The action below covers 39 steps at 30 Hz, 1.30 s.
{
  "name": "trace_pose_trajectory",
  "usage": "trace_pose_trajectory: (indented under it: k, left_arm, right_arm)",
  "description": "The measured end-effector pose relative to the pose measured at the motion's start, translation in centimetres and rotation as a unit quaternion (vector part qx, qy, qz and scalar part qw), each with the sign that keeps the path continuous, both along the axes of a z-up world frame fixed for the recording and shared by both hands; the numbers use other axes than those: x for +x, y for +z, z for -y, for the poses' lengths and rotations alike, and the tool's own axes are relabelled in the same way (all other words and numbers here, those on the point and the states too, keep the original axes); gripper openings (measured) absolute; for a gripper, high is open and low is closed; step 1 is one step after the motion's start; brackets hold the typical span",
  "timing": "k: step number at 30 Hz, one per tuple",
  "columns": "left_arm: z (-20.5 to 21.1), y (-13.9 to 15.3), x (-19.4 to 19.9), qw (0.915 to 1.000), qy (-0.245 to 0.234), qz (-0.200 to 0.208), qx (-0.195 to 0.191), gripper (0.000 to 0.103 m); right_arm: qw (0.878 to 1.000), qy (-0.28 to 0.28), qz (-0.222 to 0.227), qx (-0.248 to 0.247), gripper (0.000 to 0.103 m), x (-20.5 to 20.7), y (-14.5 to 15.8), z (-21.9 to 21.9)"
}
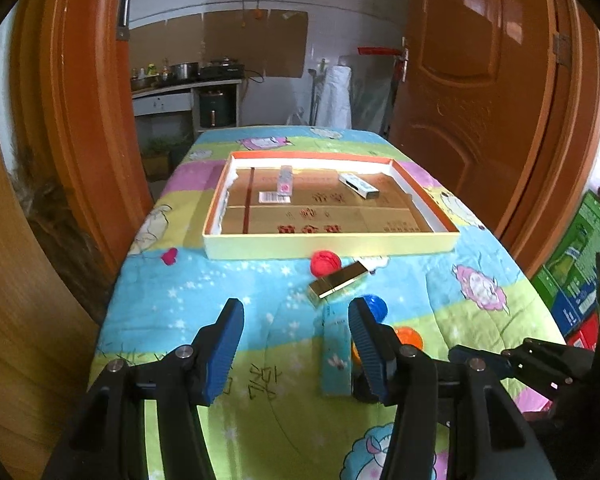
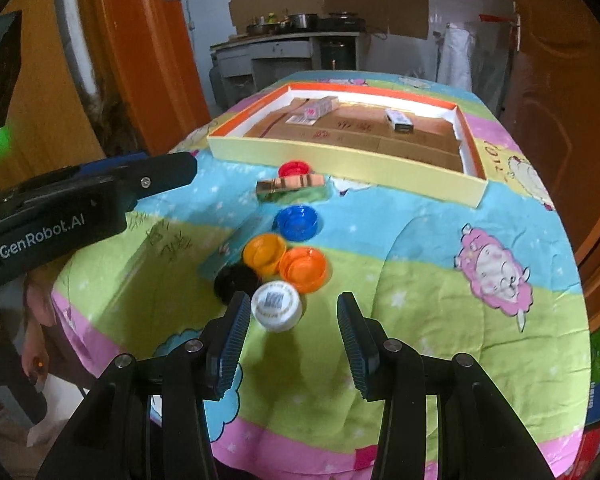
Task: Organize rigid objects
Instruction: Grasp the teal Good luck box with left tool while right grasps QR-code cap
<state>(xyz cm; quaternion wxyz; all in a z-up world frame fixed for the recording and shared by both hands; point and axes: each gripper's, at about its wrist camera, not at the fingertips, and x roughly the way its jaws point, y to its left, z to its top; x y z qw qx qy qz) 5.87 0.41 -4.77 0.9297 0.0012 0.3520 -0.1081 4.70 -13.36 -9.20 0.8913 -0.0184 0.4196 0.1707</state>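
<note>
Altogether six caps (image 2: pixel 276 306), two boxes (image 2: pixel 398 120) in the tray (image 2: pixel 340 160)

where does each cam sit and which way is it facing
Left wrist: sits behind the open left gripper, facing down the table over the teal box to the tray; the right gripper edges in.
Right wrist: behind the open right gripper, facing the white cap; a person's hand shows low left.
Shared: tray, gold box, red cap.
</note>
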Motion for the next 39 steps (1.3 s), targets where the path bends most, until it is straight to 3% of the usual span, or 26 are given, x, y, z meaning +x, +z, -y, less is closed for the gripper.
trace_pose_trajectory:
  k: [16, 20, 24, 27, 39]
  left_arm:
    - [0.2, -2.5, 0.4, 0.9992, -0.027, -0.028, 0.000, 0.054]
    - [0.8, -3.1, 0.8, 0.9983, -0.042, -0.039, 0.004, 0.054]
    - [1.5, -3.8, 1.5, 0.9970, -0.056, -0.052, 0.015, 0.054]
    - [1.9, -4.6, 1.9, 0.9956, -0.064, -0.066, 0.020, 0.046]
    - [1.9, -5.7, 2.2, 0.9914, -0.093, -0.089, 0.023, 0.043]
  right_arm:
    - [1.000, 0.002, -0.006, -0.012, 0.046, 0.2, -1.6, -0.8]
    - [1.000, 0.007, -0.001, -0.019, 0.031, 0.4, -1.7, -1.2]
    - [1.000, 0.008, 0.000, -0.021, 0.031, 0.7, -1.7, -1.3]
    - [1.000, 0.006, -0.002, -0.015, 0.030, 0.8, -1.7, -1.1]
    - [1.000, 0.000, -0.005, -0.005, 0.030, 0.5, -1.6, 0.0]
